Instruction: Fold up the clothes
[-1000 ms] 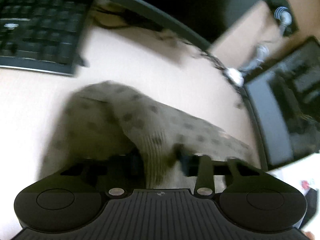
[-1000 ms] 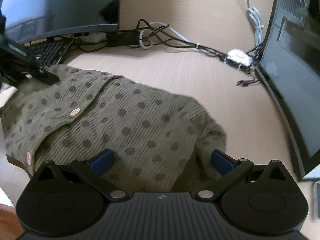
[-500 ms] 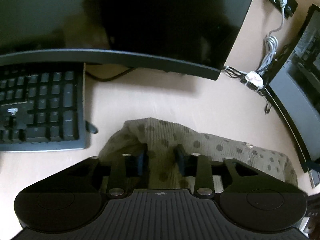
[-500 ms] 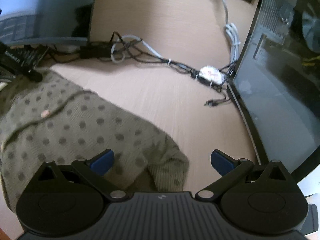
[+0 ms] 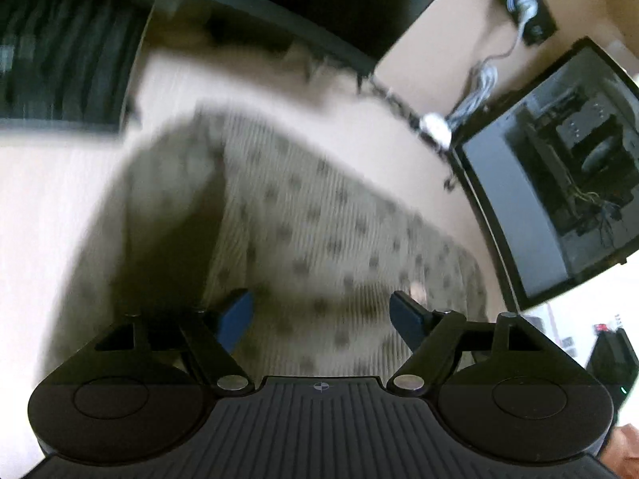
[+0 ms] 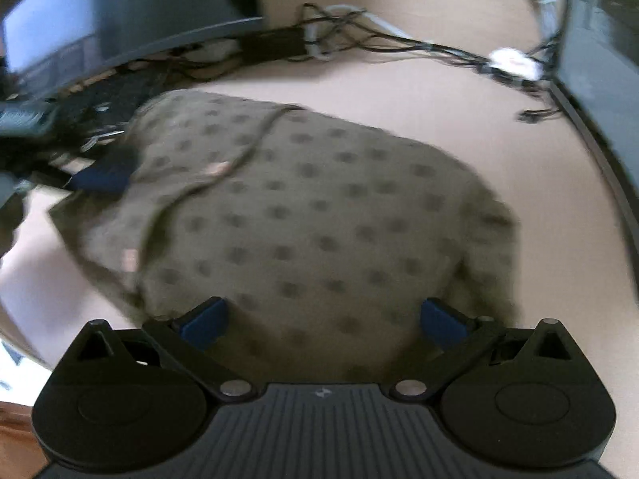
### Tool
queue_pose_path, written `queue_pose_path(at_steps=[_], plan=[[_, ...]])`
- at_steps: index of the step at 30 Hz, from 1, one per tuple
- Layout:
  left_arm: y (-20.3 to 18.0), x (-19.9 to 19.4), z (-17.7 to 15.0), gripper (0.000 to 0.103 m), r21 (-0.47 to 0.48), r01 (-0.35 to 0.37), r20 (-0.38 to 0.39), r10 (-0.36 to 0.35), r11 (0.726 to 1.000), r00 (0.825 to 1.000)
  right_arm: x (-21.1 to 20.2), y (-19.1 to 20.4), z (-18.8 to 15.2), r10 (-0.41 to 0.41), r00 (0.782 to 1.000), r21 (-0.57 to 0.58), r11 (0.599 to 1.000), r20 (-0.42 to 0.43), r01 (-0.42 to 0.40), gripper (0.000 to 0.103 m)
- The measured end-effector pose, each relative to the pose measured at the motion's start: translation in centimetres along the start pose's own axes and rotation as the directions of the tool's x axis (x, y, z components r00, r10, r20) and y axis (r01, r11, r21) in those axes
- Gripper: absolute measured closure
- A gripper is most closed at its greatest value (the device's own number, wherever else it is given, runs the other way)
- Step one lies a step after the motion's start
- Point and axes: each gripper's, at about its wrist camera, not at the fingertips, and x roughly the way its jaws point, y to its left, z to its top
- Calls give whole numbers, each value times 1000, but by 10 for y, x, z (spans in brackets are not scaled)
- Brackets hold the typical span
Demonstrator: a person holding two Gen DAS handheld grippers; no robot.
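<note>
The olive-green ribbed knit garment with dark polka dots point(image 6: 319, 215) lies bunched on the pale wood-grain desk point(image 6: 459, 95), between the 2 dark monitors. Both views are motion-blurred.

Left gripper point(image 5: 323, 315): jaws spread apart, nothing pinched between the 2 blue pads point(image 5: 235, 315). The garment point(image 5: 319, 239) lies beneath and ahead of the pads; contact cannot be determined. In the right wrist view, this gripper point(image 6: 104, 175) sits at the garment's far left edge.

Right gripper point(image 6: 323, 319): jaws spread wide, nothing held. The near edge of the garment lies between and below its blue pads point(image 6: 203, 319).

A small pinkish button point(image 6: 217, 167) shows on the garment's placket. A black keyboard point(image 5: 60, 76) lies to the far left; a tangle of black and white cables point(image 6: 359, 40) runs along the rear of the desk. The curved dark monitor point(image 5: 559, 183) stands at the right.
</note>
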Motion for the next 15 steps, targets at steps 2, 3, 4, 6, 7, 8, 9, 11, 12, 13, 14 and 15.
queue_pose_path(at_steps=[2,3,4,6,7,8,9,11,12,13,14,15], plan=[[0,-3,-13,15,-9,33,14,-33,999,999,6,-3,-5,-15,999,8,1000,-33,15,0],[1,-5,-17,12,-23,57,13,-57,998,998,10,-4,-7,-22,999,12,1000,-50,22,0],[2,-6,-21,10,-35,78,12,-77,996,997,8,0,-9,-46,998,9,999,-47,47,0],[5,-9,-25,10,-48,104,12,-103,993,995,3,9,-12,-101,994,1,995,-36,101,0],[7,-12,-26,10,-46,103,11,-103,994,995,1,14,-14,-112,993,-22,994,-40,111,0],[10,-14,-26,10,-52,99,12,-98,994,995,-1,18,-17,-121,992,-49,992,-45,119,0],[14,-17,-25,10,-68,90,15,-89,994,996,-3,23,-20,-130,990,-77,989,-49,126,0],[15,-13,-22,9,-107,94,22,-92,990,996,-7,32,-27,-141,989,-134,982,-48,134,0],[14,-10,-22,7,-126,96,28,-94,987,995,-8,31,-29,-130,990,-132,984,-45,123,0],[12,-9,-22,5,-138,94,38,-89,986,995,-9,28,-30,-117,992,-123,986,-43,111,0],[8,-5,-22,3,-144,90,50,-83,985,995,-8,25,-31,-99,994,-106,990,-40,94,0],[5,-2,-22,1,-142,83,61,-75,986,995,-7,21,-31,-81,996,-87,993,-37,78,0]])
